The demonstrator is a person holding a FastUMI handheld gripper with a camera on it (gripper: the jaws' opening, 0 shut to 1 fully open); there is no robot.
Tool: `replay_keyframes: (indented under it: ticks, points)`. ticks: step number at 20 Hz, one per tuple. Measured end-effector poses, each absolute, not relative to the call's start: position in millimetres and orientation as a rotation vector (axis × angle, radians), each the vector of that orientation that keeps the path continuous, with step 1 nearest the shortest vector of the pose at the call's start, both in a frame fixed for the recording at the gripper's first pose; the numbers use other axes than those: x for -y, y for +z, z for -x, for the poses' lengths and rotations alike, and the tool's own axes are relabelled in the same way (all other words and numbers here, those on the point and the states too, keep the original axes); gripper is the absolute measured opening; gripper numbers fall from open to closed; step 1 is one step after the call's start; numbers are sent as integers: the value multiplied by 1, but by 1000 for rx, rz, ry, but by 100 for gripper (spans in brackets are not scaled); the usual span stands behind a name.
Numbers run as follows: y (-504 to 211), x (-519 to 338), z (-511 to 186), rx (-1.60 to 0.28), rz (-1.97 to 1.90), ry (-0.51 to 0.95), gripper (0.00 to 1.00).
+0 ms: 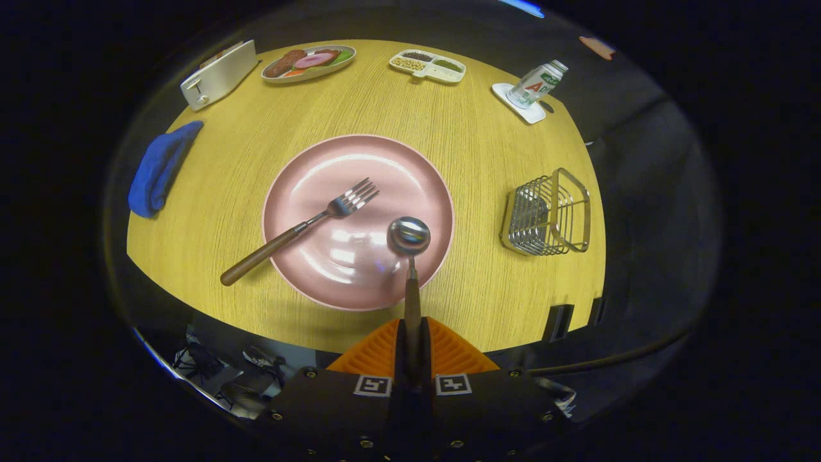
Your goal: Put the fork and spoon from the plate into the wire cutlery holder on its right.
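My gripper (pixel 412 333) is shut on the spoon's wooden handle, both orange fingers (pixel 378 353) pressing it. The spoon (pixel 410 256) sticks straight ahead from the fingers, lifted, its shiny bowl hanging over the near right part of the pink plate (pixel 385 160). The fork (pixel 301 228) lies across the plate's left side, tines near the plate's middle, its brown handle reaching off the rim toward the near left. The wire cutlery holder (pixel 548 215) stands on the wooden table (pixel 474 147) to the right of the plate, with nothing visible inside.
A blue cloth (pixel 160 168) lies at the table's left edge. Beyond the plate are a white toaster (pixel 218 74), a plate of food (pixel 309 62), a divided snack tray (pixel 428 65) and a bottle (pixel 535 85) on a white coaster. The table's near edge runs just ahead of the fingers.
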State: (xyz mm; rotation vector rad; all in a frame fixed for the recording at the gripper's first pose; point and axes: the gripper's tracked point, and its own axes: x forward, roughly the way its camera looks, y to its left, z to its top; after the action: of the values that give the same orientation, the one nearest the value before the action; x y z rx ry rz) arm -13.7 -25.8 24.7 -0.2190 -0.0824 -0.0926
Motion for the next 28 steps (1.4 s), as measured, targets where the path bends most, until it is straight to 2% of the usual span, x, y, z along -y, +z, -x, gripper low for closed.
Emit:
replay_keyframes:
  ticks: [10,18,28]
  points:
    - [56,33,83,209,188,-148,11]
    - [80,86,119,259,83,-227,11]
    - [87,147,98,204,-45,-246,10]
